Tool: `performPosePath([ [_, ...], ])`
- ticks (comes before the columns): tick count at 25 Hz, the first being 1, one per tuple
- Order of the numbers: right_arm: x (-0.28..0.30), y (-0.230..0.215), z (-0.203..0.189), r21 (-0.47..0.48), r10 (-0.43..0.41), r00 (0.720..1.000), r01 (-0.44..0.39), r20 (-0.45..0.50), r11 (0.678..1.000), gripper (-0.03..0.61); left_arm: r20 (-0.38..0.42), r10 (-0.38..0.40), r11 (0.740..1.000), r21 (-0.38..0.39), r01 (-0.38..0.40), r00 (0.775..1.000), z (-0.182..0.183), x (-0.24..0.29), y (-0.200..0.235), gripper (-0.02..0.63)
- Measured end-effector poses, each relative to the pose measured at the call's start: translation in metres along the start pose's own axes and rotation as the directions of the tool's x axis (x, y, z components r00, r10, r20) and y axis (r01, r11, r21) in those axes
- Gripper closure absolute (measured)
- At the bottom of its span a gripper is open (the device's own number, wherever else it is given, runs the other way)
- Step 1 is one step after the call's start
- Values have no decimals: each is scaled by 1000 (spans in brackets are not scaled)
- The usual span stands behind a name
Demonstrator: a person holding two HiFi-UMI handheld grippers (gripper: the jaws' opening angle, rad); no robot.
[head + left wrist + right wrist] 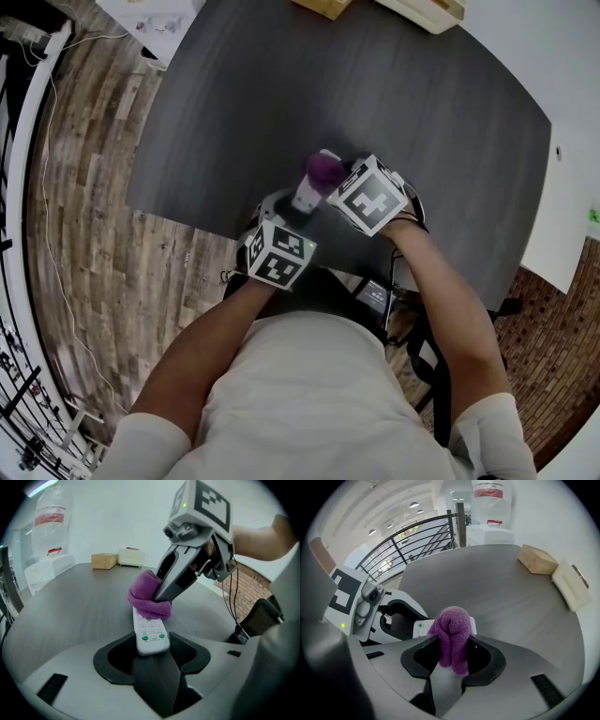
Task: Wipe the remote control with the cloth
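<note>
A white remote control (150,634) with green buttons sticks out over the dark table (422,112). My left gripper (152,651) is shut on its near end. A bunched purple cloth (149,595) rests on the remote's upper face, pinched by my right gripper (160,598), which comes steeply down from the upper right. In the right gripper view the cloth (452,637) fills the space between the jaws of my right gripper (452,657). A corner of the remote (423,627) shows behind it. In the head view both grippers meet near the table's front edge, with the cloth (323,169) above the remote (305,194).
A wooden block (104,560) and a white box (130,556) lie at the table's far edge. A water jug on a white stand (490,513) and a black railing (417,541) stand beyond the table. Wood flooring (103,234) lies to the left.
</note>
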State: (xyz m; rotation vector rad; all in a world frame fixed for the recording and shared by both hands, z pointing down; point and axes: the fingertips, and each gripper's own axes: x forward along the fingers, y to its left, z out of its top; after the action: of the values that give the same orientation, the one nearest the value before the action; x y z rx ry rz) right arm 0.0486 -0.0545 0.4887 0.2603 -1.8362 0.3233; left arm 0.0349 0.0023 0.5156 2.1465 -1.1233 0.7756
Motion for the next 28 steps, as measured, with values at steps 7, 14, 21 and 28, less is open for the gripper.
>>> performPosePath([
  [7, -1, -48, -9, 0, -200, 979, 200, -37, 980, 442, 4, 6, 1000, 6, -6, 1000, -1, 1, 0, 391],
  [14, -23, -58, -5, -26, -323, 945, 325, 51, 945, 442, 7, 8, 1000, 14, -8, 1000, -1, 2, 1, 391],
  [21, -22, 14, 11, -151, -188, 972, 210, 144, 966, 442, 0, -50, 987, 150, 49, 999, -3, -8, -1, 389],
  [28, -2, 48, 4, -255, -106, 989, 128, 99, 958, 442, 22, -179, 960, 223, 170, 984, 0, -24, -10, 390],
])
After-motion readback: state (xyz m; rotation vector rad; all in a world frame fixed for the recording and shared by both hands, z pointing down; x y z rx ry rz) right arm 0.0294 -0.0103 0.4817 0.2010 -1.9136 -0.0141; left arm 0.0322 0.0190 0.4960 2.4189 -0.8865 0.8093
